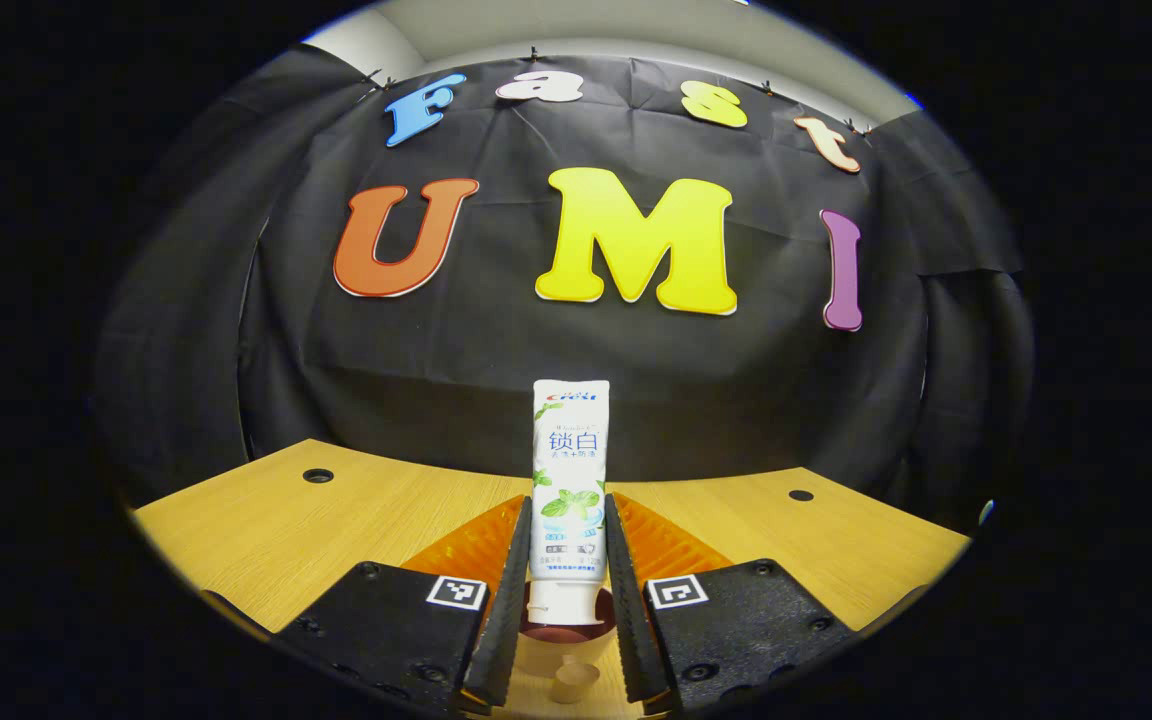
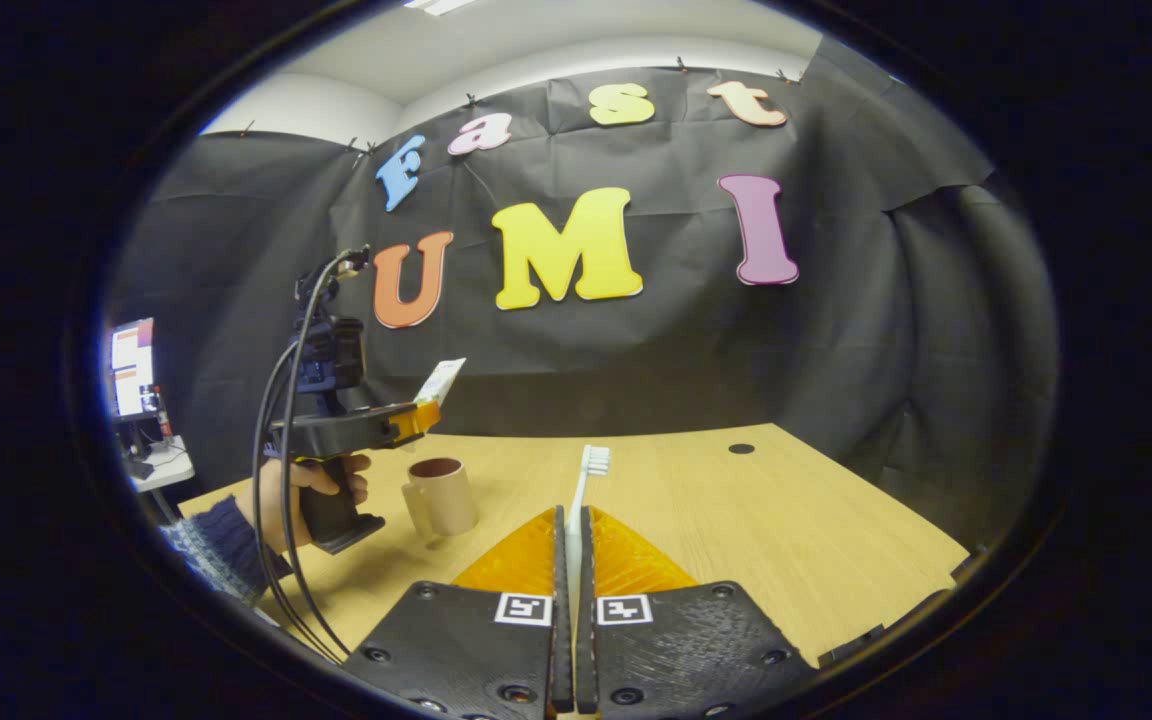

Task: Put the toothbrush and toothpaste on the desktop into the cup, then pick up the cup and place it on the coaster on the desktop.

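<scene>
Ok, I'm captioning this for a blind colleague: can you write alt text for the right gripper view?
The right gripper is shut on a white toothbrush, bristles pointing away over a wooden desk. To the left, a hand holds the left gripper, which grips a toothpaste tube above a tan cup.
</scene>
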A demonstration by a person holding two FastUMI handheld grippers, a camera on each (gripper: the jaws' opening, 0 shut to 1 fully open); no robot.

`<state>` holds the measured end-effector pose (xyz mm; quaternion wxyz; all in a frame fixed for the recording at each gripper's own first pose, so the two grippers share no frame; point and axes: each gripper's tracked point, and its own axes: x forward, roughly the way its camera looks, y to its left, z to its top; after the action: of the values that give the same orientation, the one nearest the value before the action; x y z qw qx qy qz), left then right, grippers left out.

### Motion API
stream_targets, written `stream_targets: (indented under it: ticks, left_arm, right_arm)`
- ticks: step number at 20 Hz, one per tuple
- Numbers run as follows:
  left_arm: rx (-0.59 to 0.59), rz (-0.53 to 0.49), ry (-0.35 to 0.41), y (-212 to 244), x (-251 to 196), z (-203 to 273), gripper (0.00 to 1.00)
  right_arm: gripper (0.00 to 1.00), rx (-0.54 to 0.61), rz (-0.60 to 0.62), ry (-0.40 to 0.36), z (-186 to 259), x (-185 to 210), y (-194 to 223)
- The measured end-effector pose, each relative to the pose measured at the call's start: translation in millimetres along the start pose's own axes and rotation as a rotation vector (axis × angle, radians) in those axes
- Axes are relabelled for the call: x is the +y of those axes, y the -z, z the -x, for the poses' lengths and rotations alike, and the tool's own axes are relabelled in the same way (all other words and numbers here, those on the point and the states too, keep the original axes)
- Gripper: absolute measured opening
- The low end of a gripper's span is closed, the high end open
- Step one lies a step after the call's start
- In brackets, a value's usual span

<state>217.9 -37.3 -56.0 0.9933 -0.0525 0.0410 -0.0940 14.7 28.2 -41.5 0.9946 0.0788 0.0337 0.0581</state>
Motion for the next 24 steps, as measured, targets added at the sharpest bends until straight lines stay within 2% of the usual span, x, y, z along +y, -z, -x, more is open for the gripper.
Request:
stream_targets:
  ticks: [1,2,6,7,10,14,16,17,18,20,24]
  left_arm:
    - [0.007,0.003,-0.002,2.9,1.0,-0.5,0.52]
    - [0.009,0.009,0.001,4.6,0.4,-1.8,0.45]
    - [0.038,0.011,-0.016,12.2,5.0,-4.7,0.46]
    - [0.039,0.010,-0.020,12.6,5.9,-3.2,0.46]
    - [-0.010,0.007,-0.012,-3.4,1.5,0.6,0.44]
    - [-0.031,-0.037,-0.007,-13.7,-2.3,5.3,0.42]
    - [-0.027,-0.037,-0.021,-14.2,-0.5,12.8,0.53]
    - [-0.044,-0.035,-0.040,-17.7,2.6,17.1,0.69]
    - [-0.072,-0.030,-0.040,-22.5,1.9,23.0,0.75]
    - [-0.099,-0.010,-0.021,-23.0,-2.6,34.5,1.00]
    - [-0.067,-0.066,-0.041,-0.7,8.0,56.2,0.99]
  right_arm:
    - [0.02,-0.001,0.001,0.000,-0.5,-0.1,0.3]
    - [0.02,-0.001,0.000,0.001,-0.9,-0.9,-0.5]
    - [0.04,-0.008,0.000,0.000,1.6,-0.1,-0.9]
    - [0.02,-0.008,0.002,-0.001,1.3,0.3,0.3]
    - [0.04,-0.004,0.005,-0.006,0.2,2.1,1.8]
    - [0.02,-0.004,0.002,-0.002,-0.7,0.9,2.8]
    - [0.02,-0.005,0.003,-0.004,-0.8,1.5,3.3]
    - [0.02,-0.007,0.004,-0.001,-0.8,1.3,3.5]
    - [0.02,-0.008,0.000,-0.001,-2.0,1.4,3.6]
    - [0.02,-0.004,-0.006,-0.008,-4.9,4.9,6.4]
    - [0.02,0.003,-0.013,-0.018,-23.2,16.1,1.8]
